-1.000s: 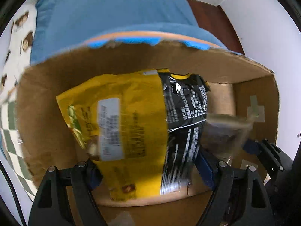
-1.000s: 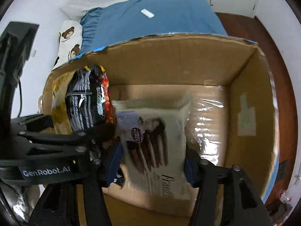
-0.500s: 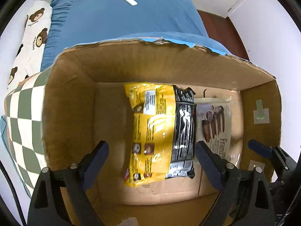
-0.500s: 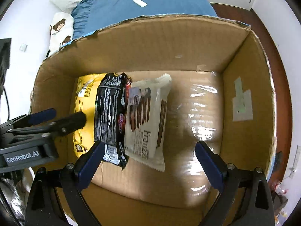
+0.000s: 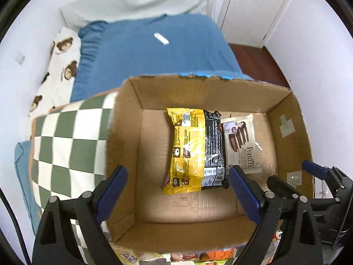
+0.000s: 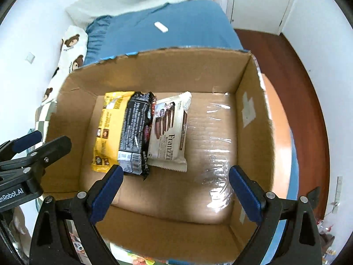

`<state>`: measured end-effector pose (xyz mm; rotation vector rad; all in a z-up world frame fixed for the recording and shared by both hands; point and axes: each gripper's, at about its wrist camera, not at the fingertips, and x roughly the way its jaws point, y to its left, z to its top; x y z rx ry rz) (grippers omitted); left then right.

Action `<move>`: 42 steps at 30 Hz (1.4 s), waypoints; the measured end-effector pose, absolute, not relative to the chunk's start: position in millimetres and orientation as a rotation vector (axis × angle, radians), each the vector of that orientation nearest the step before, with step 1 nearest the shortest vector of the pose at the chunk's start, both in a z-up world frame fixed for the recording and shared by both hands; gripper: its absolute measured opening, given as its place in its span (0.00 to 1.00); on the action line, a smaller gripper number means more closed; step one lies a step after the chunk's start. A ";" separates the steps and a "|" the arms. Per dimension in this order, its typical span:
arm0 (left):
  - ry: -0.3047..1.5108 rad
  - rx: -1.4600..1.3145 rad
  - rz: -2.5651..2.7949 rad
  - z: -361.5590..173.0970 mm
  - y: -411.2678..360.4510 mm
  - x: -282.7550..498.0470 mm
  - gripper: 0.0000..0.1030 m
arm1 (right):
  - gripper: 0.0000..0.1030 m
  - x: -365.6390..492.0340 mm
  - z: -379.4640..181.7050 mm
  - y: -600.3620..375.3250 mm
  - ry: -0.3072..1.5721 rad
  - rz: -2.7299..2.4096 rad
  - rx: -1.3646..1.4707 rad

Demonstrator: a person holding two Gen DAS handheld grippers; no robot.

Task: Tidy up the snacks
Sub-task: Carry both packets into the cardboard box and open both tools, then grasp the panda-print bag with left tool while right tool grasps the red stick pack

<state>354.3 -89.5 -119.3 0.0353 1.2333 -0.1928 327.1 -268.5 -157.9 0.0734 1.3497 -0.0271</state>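
Note:
An open cardboard box [image 5: 198, 88] [image 6: 154, 70] holds a yellow-and-black snack bag [image 5: 189, 150] [image 6: 119, 132] and, touching its right side, a white Franzzi wafer pack [image 5: 240, 141] [image 6: 169, 132], both lying flat on the box floor. My left gripper [image 5: 176, 190] is open and empty above the box's near side. My right gripper [image 6: 174, 190] is open and empty, also above the near side. The right gripper shows at the right edge of the left wrist view [image 5: 320, 176]; the left gripper shows at the left edge of the right wrist view [image 6: 33, 145].
The box sits on a bed with a blue sheet [image 5: 154, 50] [image 6: 154, 33] and a green-checked cushion [image 5: 66, 143] to its left. More snack packets [image 5: 198, 256] lie below the box's near wall. A bear-print pillow [image 5: 59, 66] and white walls lie beyond.
Both grippers opened and let go of the yellow-and-black bag and the wafer pack, which now lie in the box. Both grippers have drawn back and up from the box.

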 end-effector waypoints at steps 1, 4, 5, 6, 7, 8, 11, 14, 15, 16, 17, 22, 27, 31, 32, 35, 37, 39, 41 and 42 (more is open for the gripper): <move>1.218 0.036 -0.193 -116.4 -88.1 350.6 0.91 | 0.96 325.5 -154.3 -267.1 1.336 -0.028 0.069; 1.173 0.046 -0.194 -102.5 -84.5 333.4 0.91 | 0.96 314.6 -140.5 -259.4 1.281 -0.033 0.049; 1.159 0.049 -0.191 -98.1 -83.2 327.7 0.91 | 0.96 312.7 -138.4 -256.1 1.270 -0.035 0.046; 1.147 0.047 -0.191 -94.7 -81.5 323.3 0.91 | 0.96 306.9 -132.4 -254.1 1.252 -0.040 0.039; 1.130 0.046 -0.193 -89.3 -79.4 316.6 0.91 | 0.96 299.6 -124.7 -251.6 1.230 -0.043 0.028; 1.118 0.047 -0.191 -85.3 -78.5 311.6 0.91 | 0.96 295.3 -118.8 -250.1 1.218 -0.045 0.021; 1.080 0.041 -0.194 -71.7 -74.0 294.8 0.91 | 0.96 277.9 -101.3 -244.8 1.171 -0.047 0.005; 1.040 0.031 -0.197 -57.4 -68.8 278.3 0.91 | 0.96 260.5 -83.8 -240.7 1.128 -0.046 0.003; 1.023 0.026 -0.195 -52.0 -66.6 271.9 0.91 | 0.96 254.9 -78.6 -239.6 1.114 -0.045 0.006; 1.011 0.018 -0.197 -47.3 -64.3 266.3 0.91 | 0.96 248.4 -72.4 -238.4 1.100 -0.044 0.011; 0.999 0.010 -0.197 -42.6 -61.9 260.5 0.91 | 0.96 243.0 -67.3 -237.6 1.089 -0.042 0.016; 0.954 -0.011 -0.194 -27.4 -50.3 231.0 0.91 | 0.96 211.4 -45.3 -233.1 1.040 -0.025 0.061; 0.973 -0.013 -0.172 -40.0 -33.6 204.0 0.91 | 0.96 183.8 -52.6 -233.4 1.063 -0.003 0.143; 1.049 0.007 -0.098 -79.4 -8.2 179.4 0.91 | 0.96 155.7 -100.2 -231.0 1.164 0.007 0.220; 1.088 0.008 -0.078 -93.7 0.0 173.3 0.91 | 0.96 149.8 -113.1 -230.5 1.189 0.007 0.235; 1.210 0.015 -0.017 -140.1 27.7 151.7 0.91 | 0.96 121.5 -164.5 -228.6 1.296 -0.012 0.266; 1.308 0.004 0.023 -174.8 48.0 134.1 0.91 | 0.96 101.4 -191.7 -229.5 1.352 -0.047 0.237; 1.388 -0.003 0.056 -204.9 64.3 116.9 0.91 | 0.96 78.0 -217.2 -234.8 1.405 -0.099 0.202; 1.433 -0.002 0.074 -225.6 73.7 102.7 0.91 | 0.96 61.3 -235.8 -243.1 1.447 -0.137 0.181; 1.457 0.005 0.083 -235.6 76.7 97.6 0.91 | 0.96 51.1 -246.8 -248.2 1.478 -0.155 0.174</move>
